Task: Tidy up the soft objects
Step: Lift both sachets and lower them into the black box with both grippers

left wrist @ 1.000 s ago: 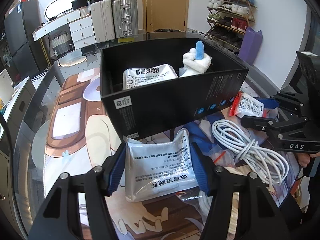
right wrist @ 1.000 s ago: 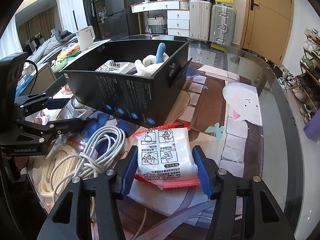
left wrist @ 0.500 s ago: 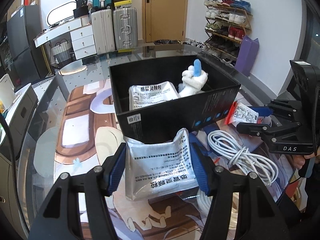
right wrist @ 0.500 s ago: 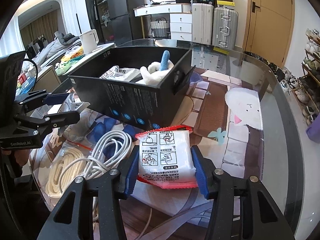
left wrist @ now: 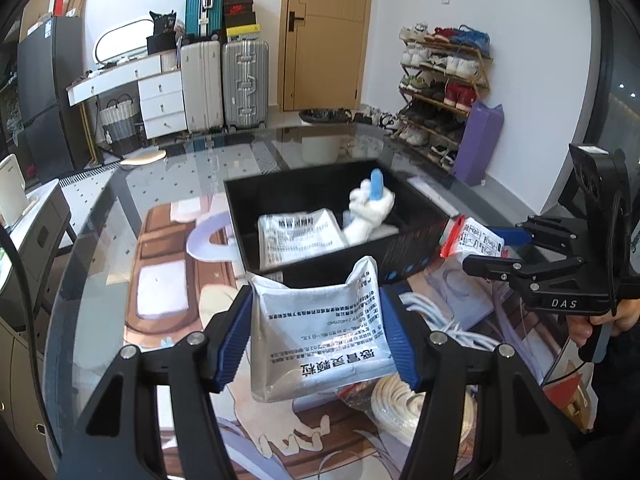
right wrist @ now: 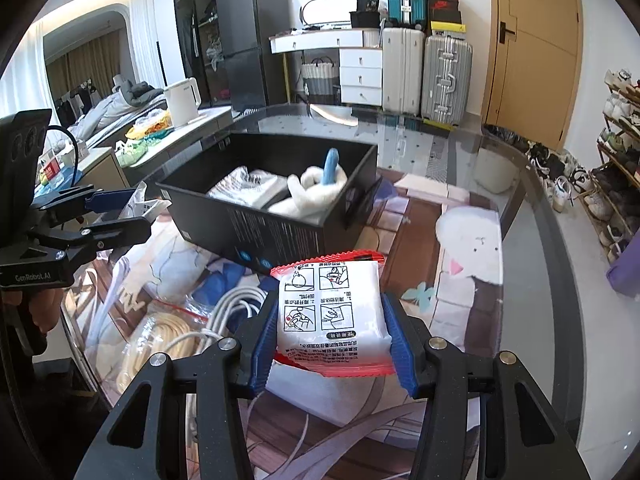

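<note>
My left gripper (left wrist: 316, 334) is shut on a silver foil pouch (left wrist: 320, 332) with black print, held in the air in front of the black box (left wrist: 416, 258). My right gripper (right wrist: 332, 334) is shut on a white packet with red edges (right wrist: 332, 312), also raised, near the box's (right wrist: 276, 236) front wall. The box holds another silver pouch (left wrist: 298, 232) and a white plush toy with a blue part (left wrist: 370, 210). Each gripper shows in the other's view: the right one (left wrist: 496, 246) and the left one (right wrist: 120, 212).
On the printed mat lie a coil of white cable (right wrist: 236, 308) and a bagged cream cord (right wrist: 160, 344), below and between the grippers. The glass table's curved edge (right wrist: 560, 240) runs on the right. Suitcases, drawers and a shoe rack stand beyond the table.
Both grippers have risen with their packets, so the box now sits lower and its inside shows more. Both grips are unchanged.
</note>
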A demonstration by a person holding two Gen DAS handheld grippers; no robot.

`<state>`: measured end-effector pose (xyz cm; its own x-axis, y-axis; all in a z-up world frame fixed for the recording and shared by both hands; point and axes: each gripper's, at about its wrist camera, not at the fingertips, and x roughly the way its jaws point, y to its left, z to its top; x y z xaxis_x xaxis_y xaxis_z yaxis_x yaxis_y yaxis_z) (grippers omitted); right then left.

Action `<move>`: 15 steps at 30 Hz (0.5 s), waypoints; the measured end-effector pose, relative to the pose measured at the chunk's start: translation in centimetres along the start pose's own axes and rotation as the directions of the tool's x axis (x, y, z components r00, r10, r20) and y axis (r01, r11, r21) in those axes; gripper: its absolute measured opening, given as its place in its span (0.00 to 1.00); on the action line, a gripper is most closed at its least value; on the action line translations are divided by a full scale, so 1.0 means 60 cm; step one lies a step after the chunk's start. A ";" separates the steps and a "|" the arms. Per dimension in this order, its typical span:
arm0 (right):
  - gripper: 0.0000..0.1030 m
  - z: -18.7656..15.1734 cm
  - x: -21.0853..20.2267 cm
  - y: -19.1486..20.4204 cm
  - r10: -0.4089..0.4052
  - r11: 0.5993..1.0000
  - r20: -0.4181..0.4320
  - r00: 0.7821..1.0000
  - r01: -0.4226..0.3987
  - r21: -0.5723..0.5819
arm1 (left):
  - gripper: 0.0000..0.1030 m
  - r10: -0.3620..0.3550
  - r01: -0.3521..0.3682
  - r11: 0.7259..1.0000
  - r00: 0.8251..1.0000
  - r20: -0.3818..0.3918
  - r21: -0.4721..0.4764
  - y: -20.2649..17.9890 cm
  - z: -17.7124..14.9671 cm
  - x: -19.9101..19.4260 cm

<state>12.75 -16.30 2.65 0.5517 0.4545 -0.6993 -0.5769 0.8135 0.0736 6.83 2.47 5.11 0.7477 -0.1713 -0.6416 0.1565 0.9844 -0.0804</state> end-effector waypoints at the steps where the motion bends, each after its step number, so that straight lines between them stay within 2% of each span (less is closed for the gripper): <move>1: 0.49 0.002 -0.004 0.000 0.001 1.000 0.009 1.000 -0.001 0.002 | 0.59 0.003 -0.003 1.000 1.000 0.005 0.001 0.001 0.004 -0.002; 15: 0.49 0.057 -0.031 0.019 0.010 1.000 0.126 0.992 -0.009 -0.011 | 0.59 0.013 -0.015 1.000 0.995 0.098 0.025 0.003 0.071 -0.012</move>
<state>13.15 -15.00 6.50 0.6175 0.5049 -0.6031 -0.5886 0.8053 0.0715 9.05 2.61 8.80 0.8091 -0.1620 -0.5649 0.1614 0.9856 -0.0514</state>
